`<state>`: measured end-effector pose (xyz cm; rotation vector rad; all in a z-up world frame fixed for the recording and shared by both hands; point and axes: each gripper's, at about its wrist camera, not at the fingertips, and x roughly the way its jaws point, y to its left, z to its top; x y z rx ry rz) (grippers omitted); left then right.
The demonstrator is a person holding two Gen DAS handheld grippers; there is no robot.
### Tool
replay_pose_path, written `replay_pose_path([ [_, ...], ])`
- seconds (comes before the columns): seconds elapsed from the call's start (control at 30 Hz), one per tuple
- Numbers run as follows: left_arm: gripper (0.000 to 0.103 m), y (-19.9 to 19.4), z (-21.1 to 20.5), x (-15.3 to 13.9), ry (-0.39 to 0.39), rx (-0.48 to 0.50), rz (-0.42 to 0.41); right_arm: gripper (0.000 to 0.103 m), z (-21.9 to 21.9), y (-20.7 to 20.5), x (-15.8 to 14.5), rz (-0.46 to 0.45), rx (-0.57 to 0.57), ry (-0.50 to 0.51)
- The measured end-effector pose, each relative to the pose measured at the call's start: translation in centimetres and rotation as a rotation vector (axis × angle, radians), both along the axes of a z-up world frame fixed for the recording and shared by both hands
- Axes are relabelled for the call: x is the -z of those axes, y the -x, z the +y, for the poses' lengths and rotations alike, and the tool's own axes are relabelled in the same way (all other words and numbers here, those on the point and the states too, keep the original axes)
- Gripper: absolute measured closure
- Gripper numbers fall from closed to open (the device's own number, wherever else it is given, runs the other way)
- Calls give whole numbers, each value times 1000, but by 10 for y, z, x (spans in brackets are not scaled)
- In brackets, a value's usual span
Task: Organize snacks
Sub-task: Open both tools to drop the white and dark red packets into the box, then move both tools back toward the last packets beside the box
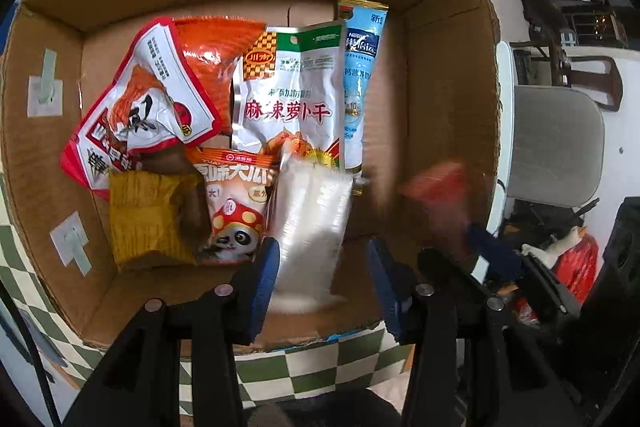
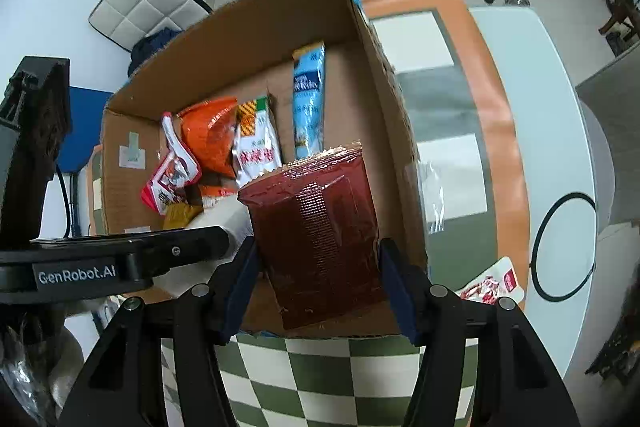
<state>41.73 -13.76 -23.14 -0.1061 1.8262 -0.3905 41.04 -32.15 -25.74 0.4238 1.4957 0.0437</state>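
An open cardboard box (image 1: 444, 75) holds several snack packets: a red-white pouch (image 1: 144, 107), an orange bag (image 1: 218, 59), a silver radish pouch (image 1: 292, 95), a blue stick pack (image 1: 360, 87), a yellow packet (image 1: 148, 219) and a panda packet (image 1: 236, 207). My left gripper (image 1: 324, 287) is open above a clear white packet (image 1: 312, 227) in the box. My right gripper (image 2: 316, 291) is shut on a dark red packet (image 2: 320, 227) over the box's (image 2: 248, 39) near right corner. It shows blurred in the left wrist view (image 1: 440, 195).
The box stands on a green-white checkered cloth (image 2: 320, 379). A red-white packet (image 2: 492, 287) lies on the white round table (image 2: 560, 147) right of the box. A grey chair (image 1: 556, 147) stands beyond the box's right wall.
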Motion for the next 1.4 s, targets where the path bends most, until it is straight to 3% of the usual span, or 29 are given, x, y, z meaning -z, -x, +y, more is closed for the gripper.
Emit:
replay_pose_path([
  [0.07,60,4,-1,-6,2,5,-10,22,0,1,0,-2,-9,13],
  [0.2,60,8,-1,-20,-4,5,-42,17,-1,3,-1,8,-19,13],
  [0.6,59,29,15,-55,-35,-26,-171,13,4,19,-32,-32,-50,71],
  [1.13,59,81,40,-114,-100,-65,-404,12,30,58,-95,-157,-117,130],
  [1.3,45,94,47,-131,-111,-99,-482,11,36,71,-117,-203,-131,137],
  [1.4,29,99,53,-141,-98,-133,-536,9,36,79,-126,-228,-132,121],
])
